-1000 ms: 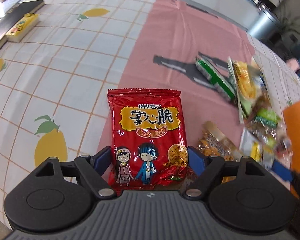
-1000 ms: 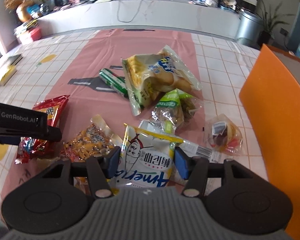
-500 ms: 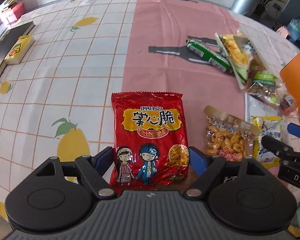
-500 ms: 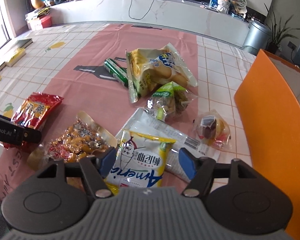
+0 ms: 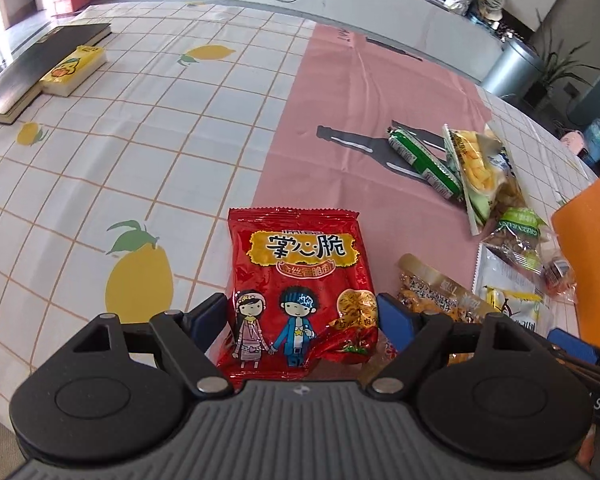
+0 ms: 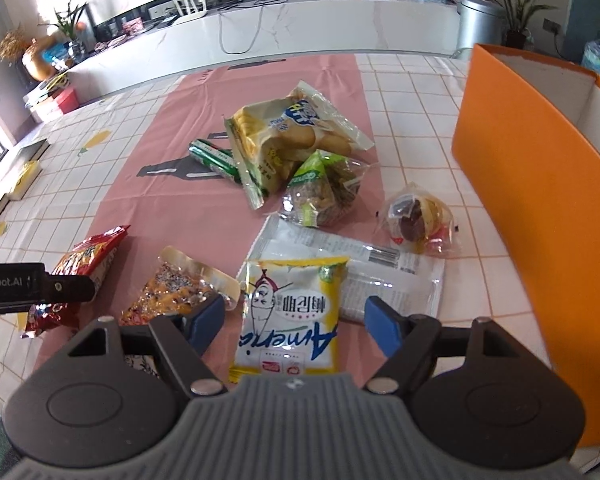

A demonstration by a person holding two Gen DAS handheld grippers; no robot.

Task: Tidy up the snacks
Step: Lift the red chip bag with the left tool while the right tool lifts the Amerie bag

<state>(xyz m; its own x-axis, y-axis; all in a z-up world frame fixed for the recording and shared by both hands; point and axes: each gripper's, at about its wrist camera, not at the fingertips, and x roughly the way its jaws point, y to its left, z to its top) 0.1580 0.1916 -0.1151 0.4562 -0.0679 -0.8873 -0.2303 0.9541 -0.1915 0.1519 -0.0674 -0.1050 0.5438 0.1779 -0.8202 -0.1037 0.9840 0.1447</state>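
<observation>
A red snack bag with cartoon children [image 5: 300, 288] lies flat on the table between the open fingers of my left gripper [image 5: 302, 316]; it also shows in the right wrist view [image 6: 80, 268]. My right gripper [image 6: 294, 320] is open around a yellow and white snack bag [image 6: 292, 312] that lies on a clear packet [image 6: 380, 268]. A clear bag of orange snacks [image 6: 172, 292] lies between the two bags. An orange box [image 6: 540, 200] stands open at the right.
Further back lie a big yellow biscuit bag [image 6: 284, 136], a green roll [image 6: 216, 158], a green nut bag [image 6: 324, 192] and a small wrapped cake [image 6: 416, 216]. A dark book [image 5: 40, 64] and a yellow box [image 5: 74, 70] sit far left.
Both views have shifted a little as the grippers tilted. The red bag and the yellow bag stay between the open fingers. No snack has moved.
</observation>
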